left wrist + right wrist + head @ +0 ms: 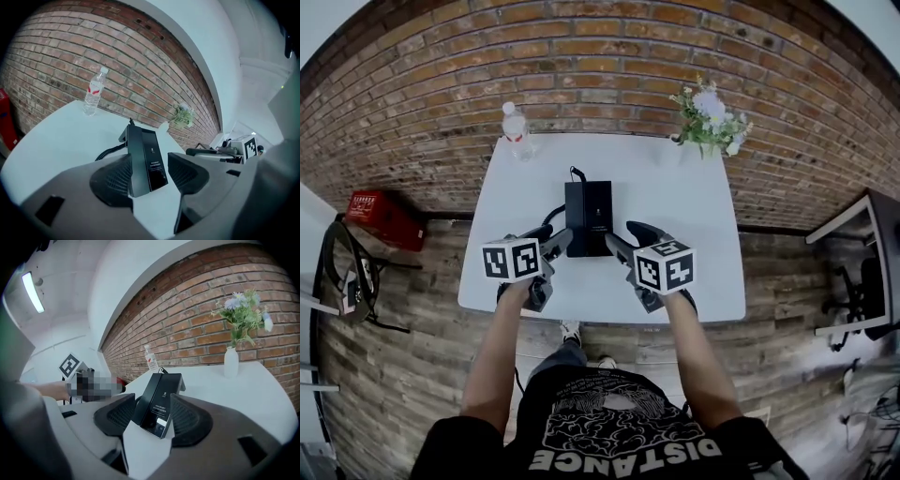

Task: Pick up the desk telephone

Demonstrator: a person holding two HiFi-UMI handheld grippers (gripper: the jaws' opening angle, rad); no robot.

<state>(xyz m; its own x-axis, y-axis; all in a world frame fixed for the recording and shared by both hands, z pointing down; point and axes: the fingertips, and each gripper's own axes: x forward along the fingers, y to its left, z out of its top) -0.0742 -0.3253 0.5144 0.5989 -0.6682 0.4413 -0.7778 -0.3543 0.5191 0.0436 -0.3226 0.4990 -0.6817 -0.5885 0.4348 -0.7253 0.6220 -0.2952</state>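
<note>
Both my claws are released: left gripper (150,171) and right gripper (150,417) gape, nothing pinched. The desk telephone (588,217) lies mid-table just ahead, between them, its cord (108,152) half hidden behind my left jaw. Bare table (684,272) all round, near edge under my wrists. The phone's print is too small to read

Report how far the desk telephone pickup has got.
Done: left gripper and right gripper sit at the near end of the desk telephone, jaws open. In hand: each lines its jaws up on the telephone, pads apparently not pressing it. Remaining: closing and lifting; the telephone lies flat on the white table.
</note>
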